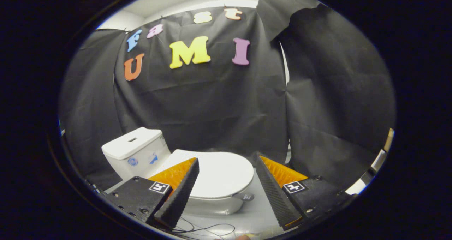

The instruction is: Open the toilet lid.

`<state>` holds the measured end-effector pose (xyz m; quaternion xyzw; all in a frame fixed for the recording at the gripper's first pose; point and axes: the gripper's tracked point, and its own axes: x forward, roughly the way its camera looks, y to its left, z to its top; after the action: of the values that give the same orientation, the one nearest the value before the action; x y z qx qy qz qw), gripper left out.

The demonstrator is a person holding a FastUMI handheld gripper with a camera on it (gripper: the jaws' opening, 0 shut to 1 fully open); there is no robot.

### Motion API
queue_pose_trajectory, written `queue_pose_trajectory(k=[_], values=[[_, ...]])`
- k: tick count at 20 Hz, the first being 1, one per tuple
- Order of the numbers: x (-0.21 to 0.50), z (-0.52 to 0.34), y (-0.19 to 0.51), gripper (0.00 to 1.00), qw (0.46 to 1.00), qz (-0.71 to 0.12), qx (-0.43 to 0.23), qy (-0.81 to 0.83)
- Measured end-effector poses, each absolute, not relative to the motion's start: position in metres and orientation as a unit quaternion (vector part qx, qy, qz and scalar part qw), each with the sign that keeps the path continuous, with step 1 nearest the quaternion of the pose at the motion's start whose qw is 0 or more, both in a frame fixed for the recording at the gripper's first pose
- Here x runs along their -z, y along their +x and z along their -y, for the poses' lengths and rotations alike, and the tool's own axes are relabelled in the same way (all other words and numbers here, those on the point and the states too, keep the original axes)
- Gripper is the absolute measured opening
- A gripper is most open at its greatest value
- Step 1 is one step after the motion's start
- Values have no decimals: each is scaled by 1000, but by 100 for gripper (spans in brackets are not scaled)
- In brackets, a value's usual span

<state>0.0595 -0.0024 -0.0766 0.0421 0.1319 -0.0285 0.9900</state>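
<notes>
Our gripper (226, 169) has its fingers spread wide, holding nothing. Toilet lid (220, 174) lies closed and flat on the bowl, just ahead, between the fingers, tank (136, 151) behind-left. We judge it rigid, light, glossy, likely slick. We'd take the front rim near the small tab (248, 196) and lift.

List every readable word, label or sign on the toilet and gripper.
Blue marks on the white ceramic toilet tank: too blurred to read.
Small dark round tag by the closed white toilet lid: too small.
Gripper, jaws open astride the lid: square coded markers, no words.
</notes>
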Motion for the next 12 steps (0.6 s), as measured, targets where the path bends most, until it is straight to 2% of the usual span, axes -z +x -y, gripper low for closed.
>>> queue_pose_trajectory(k=[12], values=[[188, 28, 104, 100, 955, -253, 24, 154]])
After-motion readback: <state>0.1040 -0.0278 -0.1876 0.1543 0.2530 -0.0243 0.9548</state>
